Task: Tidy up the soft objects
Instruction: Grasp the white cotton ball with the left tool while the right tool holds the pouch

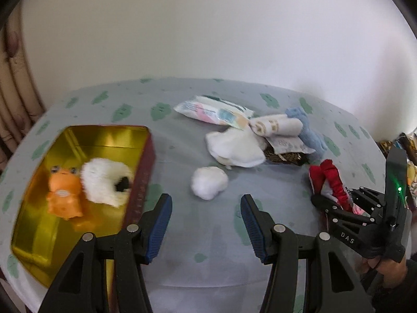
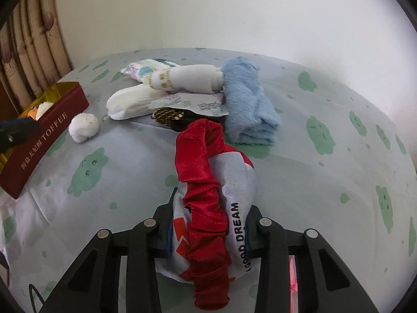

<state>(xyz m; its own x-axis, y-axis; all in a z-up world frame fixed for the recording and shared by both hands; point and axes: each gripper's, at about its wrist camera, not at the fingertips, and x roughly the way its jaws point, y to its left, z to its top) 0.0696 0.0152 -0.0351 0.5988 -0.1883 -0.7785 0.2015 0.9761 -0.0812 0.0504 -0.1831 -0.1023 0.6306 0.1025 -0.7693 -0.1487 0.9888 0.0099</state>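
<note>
- Between the jaws of the right gripper (image 2: 208, 232): a silver-grey satin eye mask (image 2: 234, 180) with a red ruffled band, clenched on both sides. Black print on it reads "GOOD DREAM"; red block shapes beside the band are not legible as letters.
- Left gripper (image 1: 206, 224): jaws released, blue pads wide apart, nothing between them, over bare cloth.
- Just ahead of the left gripper: a white cotton ball (image 1: 209, 182) on the counter (image 1: 182, 234), which carries a grey cloth with green cloud figures.
- Left of that: open tin box (image 1: 146, 172), gold inside, dark red outside. Side wall reads "TOFFEE" after a row of Chinese characters, too small to read. Inside: an orange plush toy (image 1: 65, 195) touching a white fluffy item (image 1: 104, 182).
- Farther back, a pile: white pad (image 2: 130, 101), rolled white towel (image 2: 187, 79) with yellow pattern, folded blue towel (image 2: 247, 104), printed flat packet (image 2: 192, 103), tissue pack (image 2: 146, 69). Print on these not readable.
- Right gripper body, seen from the left wrist, is marked "DAS"; a green light shows on it. A hand (image 1: 391, 271) grips its handle.
</note>
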